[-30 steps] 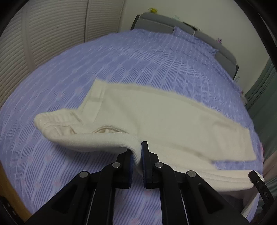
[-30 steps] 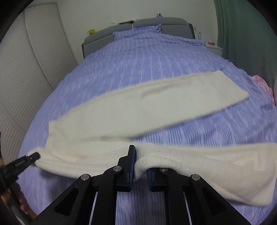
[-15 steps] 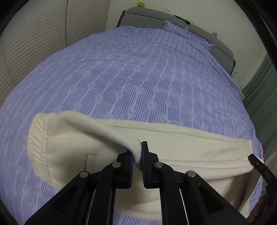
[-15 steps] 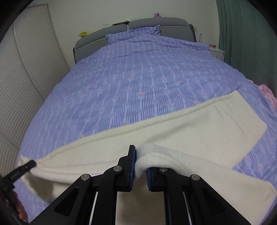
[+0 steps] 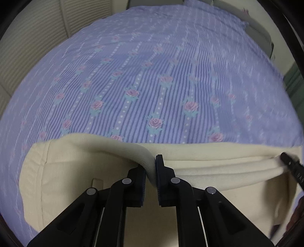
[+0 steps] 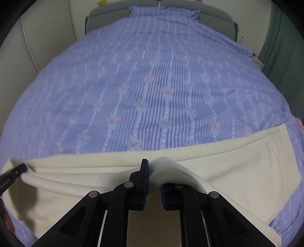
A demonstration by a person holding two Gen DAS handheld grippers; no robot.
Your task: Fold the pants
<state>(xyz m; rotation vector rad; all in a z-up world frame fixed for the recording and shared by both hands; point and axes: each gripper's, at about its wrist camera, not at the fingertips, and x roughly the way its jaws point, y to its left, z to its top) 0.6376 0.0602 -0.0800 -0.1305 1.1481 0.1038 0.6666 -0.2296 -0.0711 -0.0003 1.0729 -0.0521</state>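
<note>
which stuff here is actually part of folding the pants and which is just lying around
Part of the job:
- cream pants
- left gripper, clamped on a fold of the pants
- right gripper, clamped on another fold
- purple floral bedspread, the surface they lie on

Just there:
- grey headboard
- pillow
- green curtain
- louvred wardrobe doors

so the count: one pair of cream knit pants (image 5: 62, 182), bunched up between the jaws, one purple striped bedspread with pink roses (image 5: 152, 79) spreading out beyond the jaws, two black two-finger grippers, the left gripper (image 5: 151, 167) and the right gripper (image 6: 154, 174), one grey padded headboard (image 6: 106, 17) way out ahead of the jaws, one green curtain (image 6: 281, 38) off to the right of them
</note>
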